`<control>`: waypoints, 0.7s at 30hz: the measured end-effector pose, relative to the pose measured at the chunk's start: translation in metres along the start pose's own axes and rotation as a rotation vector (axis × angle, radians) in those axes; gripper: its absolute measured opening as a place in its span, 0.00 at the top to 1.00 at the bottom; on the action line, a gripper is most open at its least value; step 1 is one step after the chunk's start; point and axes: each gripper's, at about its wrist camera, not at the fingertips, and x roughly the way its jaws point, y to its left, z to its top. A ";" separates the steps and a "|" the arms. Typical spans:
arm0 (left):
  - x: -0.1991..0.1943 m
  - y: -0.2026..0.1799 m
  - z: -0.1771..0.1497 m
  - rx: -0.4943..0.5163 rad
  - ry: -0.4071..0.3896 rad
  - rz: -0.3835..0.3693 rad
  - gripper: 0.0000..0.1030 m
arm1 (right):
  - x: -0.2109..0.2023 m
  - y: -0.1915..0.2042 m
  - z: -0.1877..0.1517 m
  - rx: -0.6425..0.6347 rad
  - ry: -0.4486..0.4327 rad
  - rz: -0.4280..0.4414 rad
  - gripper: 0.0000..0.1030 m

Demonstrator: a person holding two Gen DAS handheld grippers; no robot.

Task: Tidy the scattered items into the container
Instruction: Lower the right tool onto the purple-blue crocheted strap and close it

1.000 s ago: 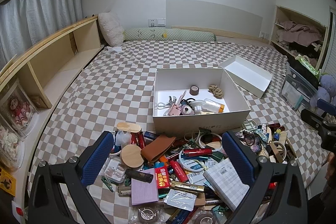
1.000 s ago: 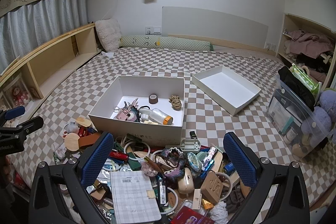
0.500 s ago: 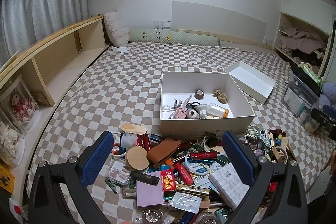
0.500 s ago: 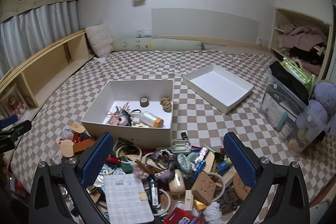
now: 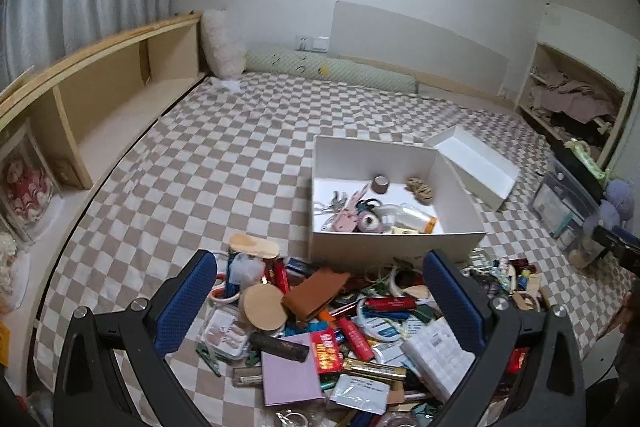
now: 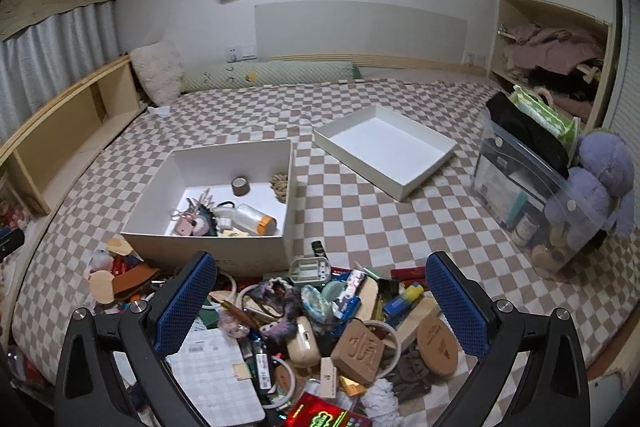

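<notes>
Cardboard white box (image 6: 224,227) was noted on the checked bed cover (image 6: 360,211), partly filled: a tape roll (image 6: 240,185), a bottle (image 6: 256,219) and keys lay inside. Its lid (image 6: 384,151) was set apart, to the right. Scattered items (image 6: 320,327) were heaped just in front of the box, many overlapping. Left gripper (image 5: 320,303) and right gripper (image 6: 320,303) were both held above the heap, jaws spread wide, nothing gripped. Risk judged: with things stacked so tightly, a neighbour could be dragged or two pieces pinched together. Flat pieces such as the notepad (image 6: 216,375) were judged likely to slip. Items near the bed edge could be knocked off.
</notes>
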 end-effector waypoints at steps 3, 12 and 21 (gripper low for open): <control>0.008 0.005 0.000 0.004 0.024 0.023 0.00 | 0.001 -0.004 0.001 0.001 -0.013 0.015 0.00; 0.041 0.020 0.000 0.001 0.124 0.066 0.00 | 0.007 -0.009 0.007 0.039 -0.062 0.115 0.00; 0.058 0.013 0.003 0.018 0.170 0.037 0.00 | 0.043 0.010 0.017 -0.047 0.005 0.119 0.00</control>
